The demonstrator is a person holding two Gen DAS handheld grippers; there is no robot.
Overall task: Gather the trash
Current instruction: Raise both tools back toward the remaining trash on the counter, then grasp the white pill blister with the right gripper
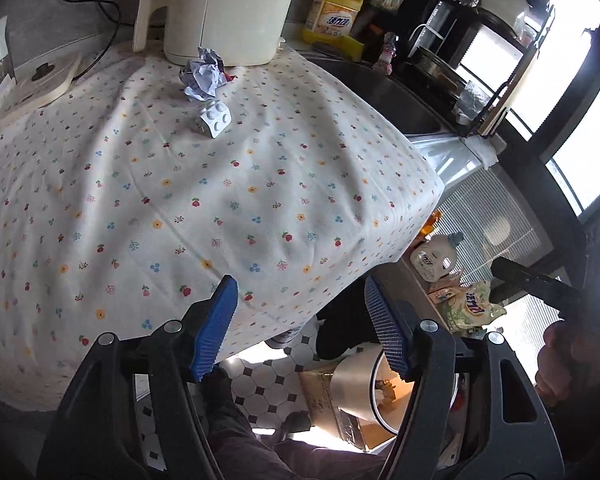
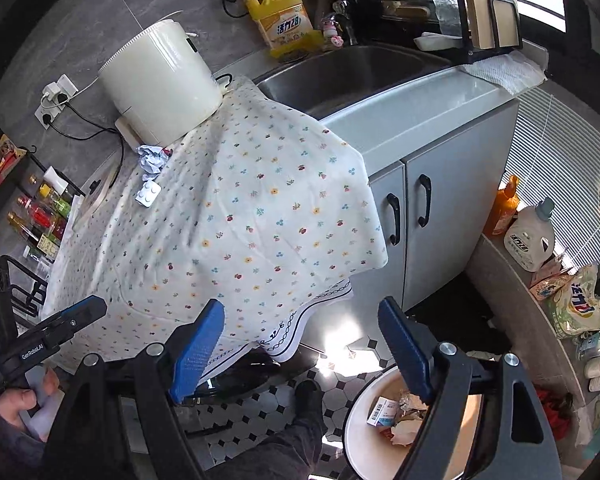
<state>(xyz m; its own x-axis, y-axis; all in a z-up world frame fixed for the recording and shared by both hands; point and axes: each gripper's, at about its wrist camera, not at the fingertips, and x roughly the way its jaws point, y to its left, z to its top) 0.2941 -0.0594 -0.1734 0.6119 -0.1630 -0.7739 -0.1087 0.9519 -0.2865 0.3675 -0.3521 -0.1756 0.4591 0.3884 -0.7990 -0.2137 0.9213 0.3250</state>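
At the far end of the flowered tablecloth, beside the white appliance: crumpled paper and pill blister, well ahead of both grippers; blister's long axis unclear. Left gripper and right gripper jaws apart, nothing between; left looks nearer. Bin on floor holds a small box and wrappers.

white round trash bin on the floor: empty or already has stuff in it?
Not empty. The white round trash bin holds a small barcoded carton and crumpled wrappers, visible in the right wrist view.
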